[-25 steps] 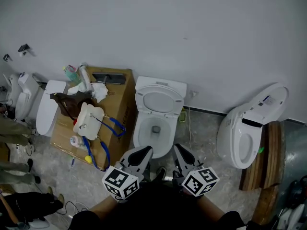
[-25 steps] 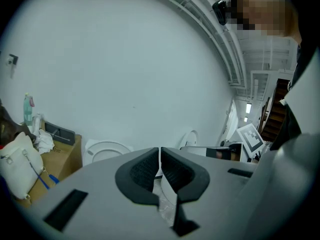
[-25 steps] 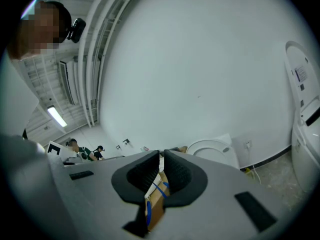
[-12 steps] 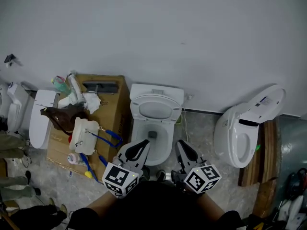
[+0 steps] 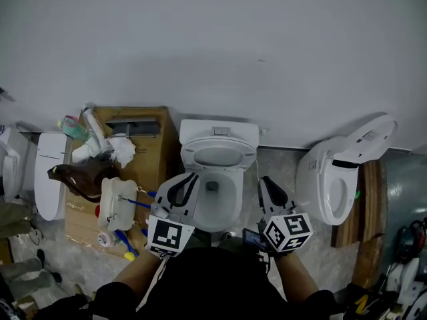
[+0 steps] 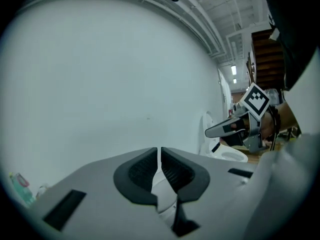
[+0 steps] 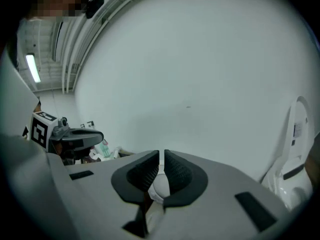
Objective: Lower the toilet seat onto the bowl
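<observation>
With jaws together and empty, the left hand-held gripper [image 5: 185, 183] and right hand-held gripper [image 5: 268, 187] should hook the upright toilet seat [image 5: 218, 154] by its top rim and ease it gently onto the bowl [image 5: 229, 207].

A: What's at the far side?
B: A plain pale grey wall [image 5: 213, 45], with a mottled grey stone floor [image 5: 277, 169] below it.
A: And to the sides?
B: A brown cardboard box [image 5: 170, 145] on the left, a spare white toilet [image 5: 333, 185] on the right beside round wooden boards [image 5: 372, 199]. Long ceiling strip lights [image 7: 31, 68] overhead.
</observation>
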Tool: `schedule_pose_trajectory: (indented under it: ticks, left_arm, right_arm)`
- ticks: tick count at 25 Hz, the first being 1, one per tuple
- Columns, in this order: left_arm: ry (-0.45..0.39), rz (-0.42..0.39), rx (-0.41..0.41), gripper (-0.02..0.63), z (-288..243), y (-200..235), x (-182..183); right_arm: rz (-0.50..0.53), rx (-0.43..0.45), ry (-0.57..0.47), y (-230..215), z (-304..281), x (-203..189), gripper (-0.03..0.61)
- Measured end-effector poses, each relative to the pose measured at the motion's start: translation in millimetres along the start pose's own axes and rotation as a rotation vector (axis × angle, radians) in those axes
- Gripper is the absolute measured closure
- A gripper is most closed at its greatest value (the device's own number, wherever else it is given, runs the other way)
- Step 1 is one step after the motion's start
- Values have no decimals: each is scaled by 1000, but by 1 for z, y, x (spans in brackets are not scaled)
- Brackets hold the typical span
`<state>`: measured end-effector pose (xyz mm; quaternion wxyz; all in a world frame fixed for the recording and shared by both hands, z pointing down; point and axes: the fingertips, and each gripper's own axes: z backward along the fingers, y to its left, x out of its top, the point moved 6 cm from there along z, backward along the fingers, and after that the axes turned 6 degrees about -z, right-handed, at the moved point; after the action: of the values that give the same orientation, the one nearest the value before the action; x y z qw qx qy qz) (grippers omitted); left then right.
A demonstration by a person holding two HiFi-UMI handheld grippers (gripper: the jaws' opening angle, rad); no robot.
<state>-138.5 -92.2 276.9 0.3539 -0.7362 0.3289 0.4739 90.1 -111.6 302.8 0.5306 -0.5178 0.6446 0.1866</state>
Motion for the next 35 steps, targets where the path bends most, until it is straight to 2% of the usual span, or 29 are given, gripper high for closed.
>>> schedule_pose_trajectory:
  ticks: [3,6,8,10,12,13,14,18,20,22,24,28,35]
  left_arm:
    - [21,8,-38,588,-22,16,-16]
    - [60,122,-70,588,-47,28,-36]
    - [97,169,-71,588,-63,32,-49]
    - [140,154,-55,582,-80,36,-62]
    - [197,165,-54,527,-100,38,-77]
    - [225,206,-58,487,-108,39,-85]
    - [249,262,-60,476,-116,41,-93]
    - [322,471,-21,467,-141,53,-120]
    - [365,481,1,448,-152,57,-134]
    - [407,427,9,433,-163,59,-146]
    - [430,420,13,430,-174,62,-156]
    - [424,548,65,430,-193,73,-169]
    - [415,686,120,416,-212,78,-184]
  right_arm:
    - [-8,-29,25,-11,-20,-2,526]
    - [-107,-11,52,-23,-42,-3,526]
    - [-155,-3,81,-33,-58,-7,526]
    - [-184,-7,114,-45,-77,-13,526]
    - [-235,-8,153,-60,-95,-22,521]
    - [-272,-5,176,-68,-104,-28,507]
    - [-312,-2,200,-75,-113,-34,481]
    - [-451,-15,278,-103,-146,-53,417]
    - [-443,-25,315,-113,-160,-62,371]
    - [-353,-38,349,-118,-175,-67,354]
    - [-278,-54,368,-123,-189,-71,354]
    - [-314,-88,361,-130,-212,-78,354]
    - [-357,-135,333,-134,-232,-88,354]
